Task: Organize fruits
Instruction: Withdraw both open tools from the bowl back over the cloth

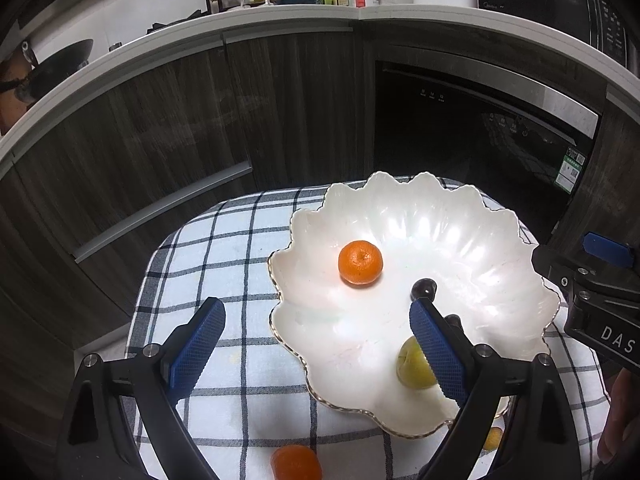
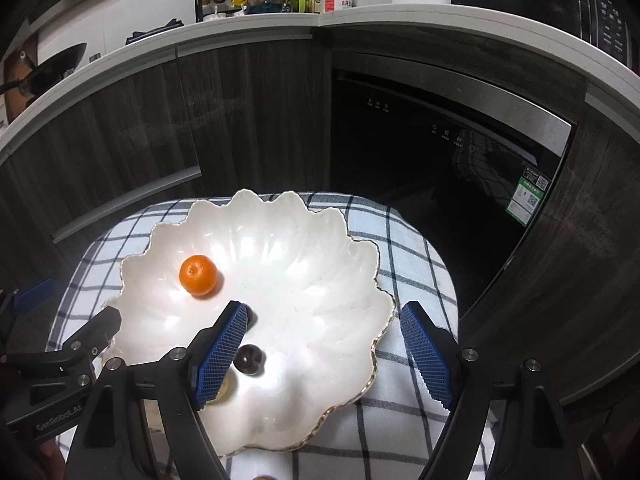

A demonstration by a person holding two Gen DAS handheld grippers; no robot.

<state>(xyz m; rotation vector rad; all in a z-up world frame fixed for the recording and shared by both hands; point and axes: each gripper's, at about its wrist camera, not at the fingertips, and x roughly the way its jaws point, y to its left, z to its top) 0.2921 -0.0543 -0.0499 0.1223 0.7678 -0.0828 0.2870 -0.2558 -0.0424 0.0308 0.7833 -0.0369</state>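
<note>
A white scalloped dish [image 1: 420,216] with a gilt rim sits on a blue-checked cloth [image 1: 224,240] before dark kitchen cabinets [image 1: 160,120], holding most of the fruit. A mandarin [image 1: 360,262] lies toward the dish's far left, apart from the rest. Near the dish's centre lies a dark plum [image 1: 424,289]; a second dark fruit [image 2: 249,359] shows fully only in the right wrist view, while from the left it is a sliver behind a blue finger pad. The green fruit [image 1: 414,366] at the dish's near edge is half covered by that pad in the left view and almost wholly hidden in the right, where only a pale crescent peeks out.

Only the left camera catches what lies off the dish: an orange fruit [image 1: 296,463] on the cloth just in front of the dish, cut off by the frame's bottom edge, and a small yellow-orange fruit [image 1: 493,438] tucked under the dish's near rim, too obscured to identify.

The left gripper [image 1: 316,352] points down at a slant, jaws wide and empty, one finger over the cloth left of the dish, the other over the dish. The right gripper [image 2: 322,354] angles down likewise, jaws well apart and holding nothing, straddling the dish's right rim. Each camera glimpses the other tool at its frame edge.
</note>
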